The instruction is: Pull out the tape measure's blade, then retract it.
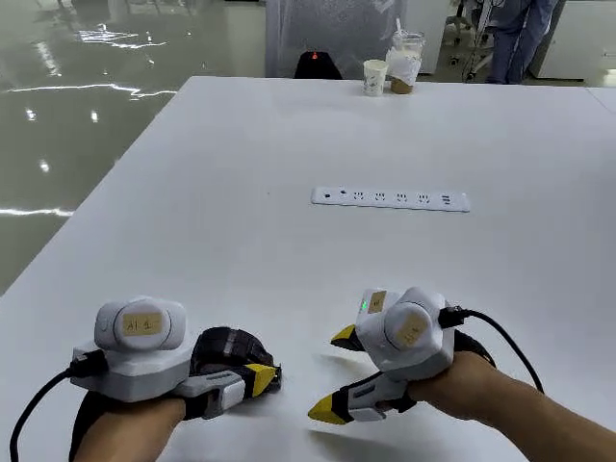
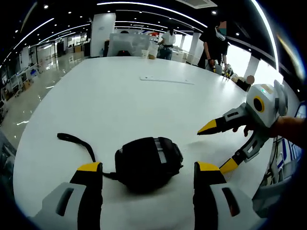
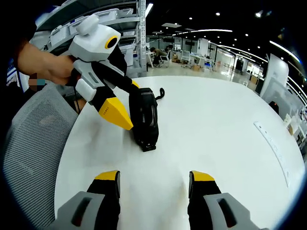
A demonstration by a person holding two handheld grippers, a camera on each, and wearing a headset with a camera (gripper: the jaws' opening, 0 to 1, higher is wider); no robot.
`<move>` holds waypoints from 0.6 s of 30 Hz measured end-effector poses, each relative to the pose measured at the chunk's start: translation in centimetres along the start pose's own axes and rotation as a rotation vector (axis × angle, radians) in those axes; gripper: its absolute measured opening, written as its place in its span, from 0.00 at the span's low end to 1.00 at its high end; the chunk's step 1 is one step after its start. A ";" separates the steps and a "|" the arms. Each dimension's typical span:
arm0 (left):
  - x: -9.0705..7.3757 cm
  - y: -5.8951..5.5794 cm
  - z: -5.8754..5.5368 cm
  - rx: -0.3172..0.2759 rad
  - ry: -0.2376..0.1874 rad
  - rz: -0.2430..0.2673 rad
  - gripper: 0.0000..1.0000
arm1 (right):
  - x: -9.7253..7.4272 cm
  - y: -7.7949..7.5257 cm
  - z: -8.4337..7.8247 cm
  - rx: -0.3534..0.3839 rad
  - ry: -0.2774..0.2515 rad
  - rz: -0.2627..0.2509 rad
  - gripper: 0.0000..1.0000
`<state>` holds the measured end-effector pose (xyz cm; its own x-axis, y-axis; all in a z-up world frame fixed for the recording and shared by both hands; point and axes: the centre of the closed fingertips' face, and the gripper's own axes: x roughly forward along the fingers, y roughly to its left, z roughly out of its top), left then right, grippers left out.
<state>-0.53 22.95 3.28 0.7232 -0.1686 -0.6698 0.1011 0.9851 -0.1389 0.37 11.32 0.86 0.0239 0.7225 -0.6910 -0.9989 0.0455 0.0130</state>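
One black tape measure [image 1: 227, 348], lower left of the head view, on the white table [image 1: 221, 173]. Two grippers: left gripper [image 2: 147, 167] spread wide, jaws astride the case, not touching; right gripper [image 1: 332, 373] agape, empty, tips pointing left. One power strip [image 1: 391, 198] at mid-frame.

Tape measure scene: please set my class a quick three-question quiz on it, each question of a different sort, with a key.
1. True or false: the tape measure lies on the table between the open jaws of the left gripper.
2. In the head view, what lies farther along the table? A. a power strip B. a laptop C. a hammer
3. Fill in: the right gripper holds ____.
Key: 1 true; 2 A; 3 nothing.
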 end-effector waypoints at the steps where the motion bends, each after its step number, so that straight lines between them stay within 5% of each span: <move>1: -0.1 0.0 0.0 0.002 -0.002 -0.003 0.74 | -0.2 0.1 -0.1 0.003 -0.001 -0.001 0.57; 18: -1.3 -0.4 -1.0 0.088 -0.025 -0.080 0.83 | -3.4 0.3 -1.1 0.084 -0.066 -0.092 0.65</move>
<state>-2.23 22.76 3.44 0.7268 -0.2469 -0.6409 0.2178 0.9678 -0.1259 -0.01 8.11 2.43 0.1202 0.7564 -0.6430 -0.9855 0.1692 0.0147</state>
